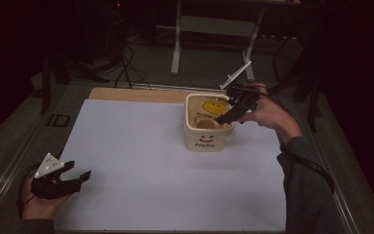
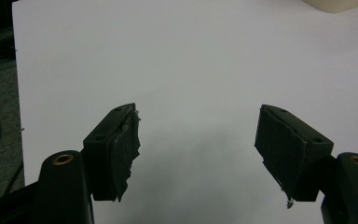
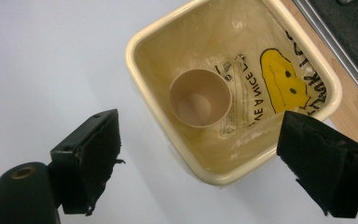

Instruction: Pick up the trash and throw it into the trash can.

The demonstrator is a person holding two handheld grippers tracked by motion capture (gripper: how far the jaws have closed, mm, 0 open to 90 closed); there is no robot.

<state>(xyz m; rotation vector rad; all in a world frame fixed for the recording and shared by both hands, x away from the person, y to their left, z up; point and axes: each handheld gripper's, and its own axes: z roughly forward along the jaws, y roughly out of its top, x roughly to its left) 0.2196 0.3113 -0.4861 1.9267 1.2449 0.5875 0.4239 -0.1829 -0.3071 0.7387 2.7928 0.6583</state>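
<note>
A cream bin (image 1: 207,141) marked "Hello" stands on the white sheet, right of centre, lined with a clear bag printed with a yellow smiley (image 3: 283,79). A brown paper cup (image 3: 200,97) sits upright inside it, also seen from above as the cup (image 1: 205,124). My right gripper (image 1: 229,114) hangs open just over the bin's right rim (image 3: 223,176), nothing between its jaws. My left gripper (image 1: 78,171) rests open at the sheet's near left corner, its pads (image 2: 123,149) over bare white sheet.
The white sheet (image 1: 141,161) covers a wooden tabletop (image 1: 136,94). A metal rail runs along the table's right side (image 1: 336,195). Dark floor with cables (image 1: 126,68) and a white stand's legs (image 1: 176,53) lie beyond the far edge.
</note>
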